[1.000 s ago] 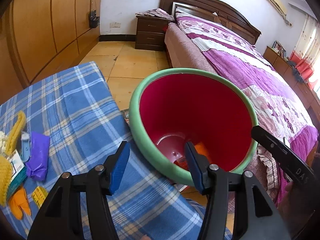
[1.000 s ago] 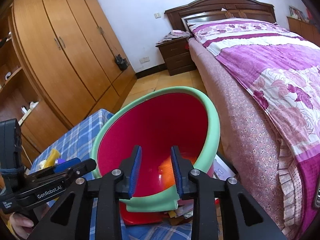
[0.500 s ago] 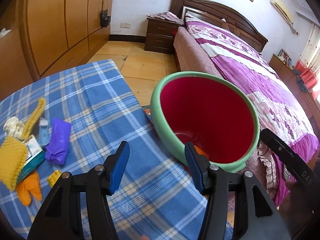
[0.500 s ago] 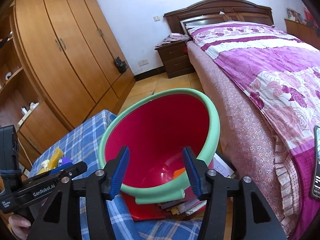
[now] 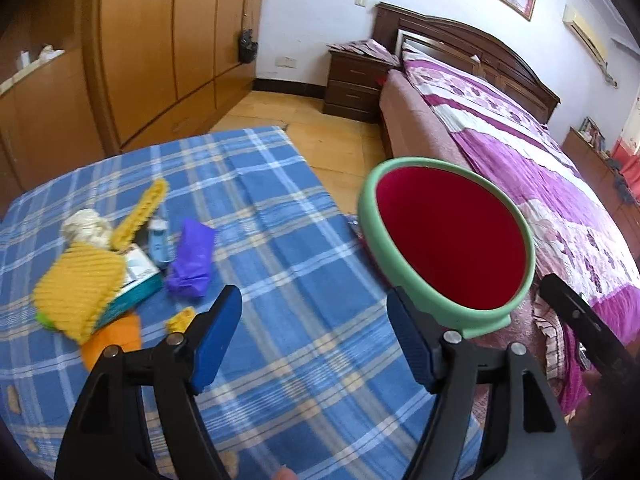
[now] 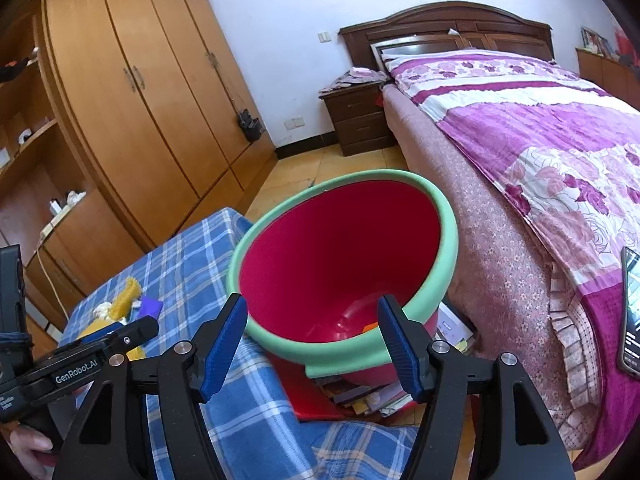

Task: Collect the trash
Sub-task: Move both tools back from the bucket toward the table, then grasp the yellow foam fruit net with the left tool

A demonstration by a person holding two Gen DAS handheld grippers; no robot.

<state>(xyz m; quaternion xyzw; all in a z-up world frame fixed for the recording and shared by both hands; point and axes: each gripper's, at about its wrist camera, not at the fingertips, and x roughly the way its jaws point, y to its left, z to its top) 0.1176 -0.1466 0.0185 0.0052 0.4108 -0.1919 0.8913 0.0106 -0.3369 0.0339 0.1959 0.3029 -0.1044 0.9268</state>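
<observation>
A red bin with a green rim [image 5: 448, 240] stands beside the table's right edge; in the right wrist view [image 6: 344, 264] an orange scrap [image 6: 370, 326] lies at its bottom. Trash lies on the blue plaid tablecloth [image 5: 280, 264]: a purple wrapper [image 5: 192, 256], yellow knitted pieces [image 5: 80, 288], a small box [image 5: 138, 272], a white crumpled wad [image 5: 86, 222], an orange piece [image 5: 116, 340]. My left gripper [image 5: 316, 336] is open and empty above the table. My right gripper [image 6: 316, 338] is open and empty just in front of the bin's near rim.
A bed with a purple floral cover [image 6: 540, 152] runs along the right. A wooden wardrobe [image 6: 140, 92] fills the left wall. A nightstand [image 6: 356, 116] stands by the headboard. Books and papers [image 6: 360, 392] lie under the bin. A phone [image 6: 632, 312] lies on the bed.
My right gripper opened from shut and drew back from the bin. My left gripper pulled back and turned left, so the trash on the table shows more fully.
</observation>
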